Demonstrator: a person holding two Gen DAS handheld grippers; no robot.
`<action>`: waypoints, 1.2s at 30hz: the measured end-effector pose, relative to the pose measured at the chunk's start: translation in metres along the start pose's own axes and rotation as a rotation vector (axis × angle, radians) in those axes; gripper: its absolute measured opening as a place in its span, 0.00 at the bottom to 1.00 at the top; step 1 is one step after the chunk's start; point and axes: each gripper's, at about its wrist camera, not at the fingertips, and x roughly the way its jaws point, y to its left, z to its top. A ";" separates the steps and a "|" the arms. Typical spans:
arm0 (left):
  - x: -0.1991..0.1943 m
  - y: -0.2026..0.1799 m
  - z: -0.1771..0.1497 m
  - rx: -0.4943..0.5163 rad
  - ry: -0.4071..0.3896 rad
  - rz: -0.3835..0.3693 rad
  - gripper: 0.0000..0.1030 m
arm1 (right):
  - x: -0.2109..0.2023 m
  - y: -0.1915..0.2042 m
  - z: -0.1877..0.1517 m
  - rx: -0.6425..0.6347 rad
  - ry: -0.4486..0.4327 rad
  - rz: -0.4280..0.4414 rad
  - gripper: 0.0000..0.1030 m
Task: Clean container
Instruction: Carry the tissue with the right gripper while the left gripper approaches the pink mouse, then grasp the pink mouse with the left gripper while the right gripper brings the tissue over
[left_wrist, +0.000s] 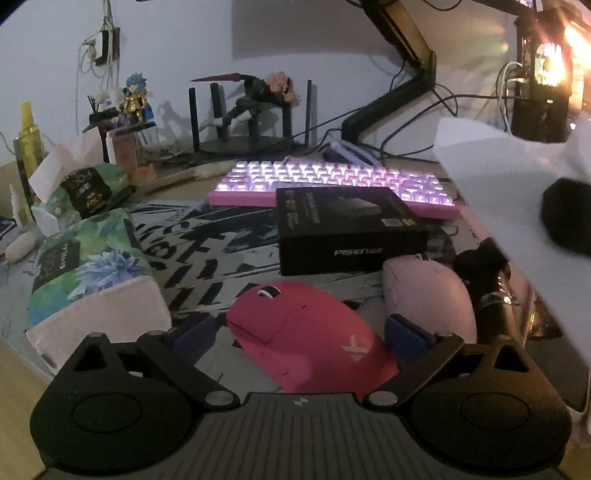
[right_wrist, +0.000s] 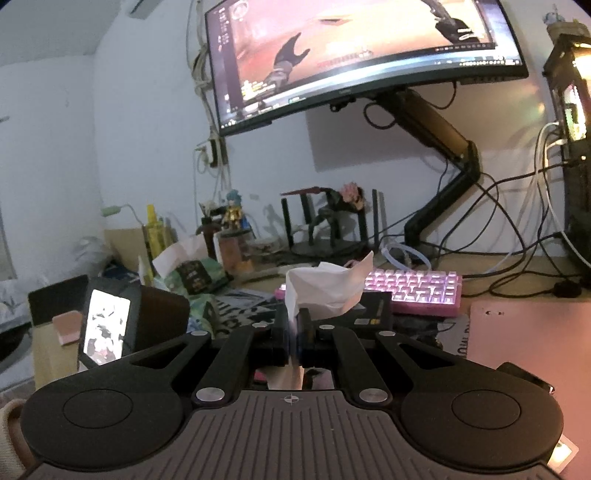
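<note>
The right gripper (right_wrist: 294, 334) has its fingers (right_wrist: 281, 332) pressed together on a white tissue (right_wrist: 325, 286), which stands up crumpled above the tips. In the left wrist view the same tissue (left_wrist: 498, 184) shows as a large pale sheet at the right edge, raised above the tabletop (left_wrist: 22, 365).

The left gripper (left_wrist: 301, 332) hangs with its fingers (left_wrist: 404, 338) spread wide and holding nothing; the red mouse (left_wrist: 310, 332) lies on the patterned mat (left_wrist: 207, 251) between them, not gripped. A pale pink mouse (left_wrist: 424, 291) sits just beside it on the right, touching a dark cylinder (left_wrist: 491, 295) whose nature is hard to tell.

Behind the mice is a black box (left_wrist: 351, 229) marked PISEN, shut (contents hidden), and behind that a lit pink keyboard (left_wrist: 332, 181).

Along the left edge of the tabletop lie two soft floral tissue packs (left_wrist: 88, 258), each with a sheet poking out of the top. A pink cloth (left_wrist: 99, 317) lies against the nearer pack.

At the back edge stand figurines (left_wrist: 135, 99), a yellow bottle (left_wrist: 27, 136) and a monitor arm (left_wrist: 399, 85) carrying the monitor (right_wrist: 354, 51).

Which item is the container to be cleaned cannot be told from these views.
</note>
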 end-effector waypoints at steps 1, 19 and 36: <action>0.001 0.000 0.000 0.002 -0.002 0.003 1.00 | 0.000 -0.001 0.000 0.001 0.000 0.000 0.05; -0.001 0.019 -0.012 0.082 0.036 -0.067 0.91 | 0.005 -0.010 -0.005 0.028 -0.003 -0.001 0.05; 0.017 0.063 0.001 0.089 0.070 -0.148 0.93 | 0.033 -0.002 -0.005 0.019 0.031 0.011 0.05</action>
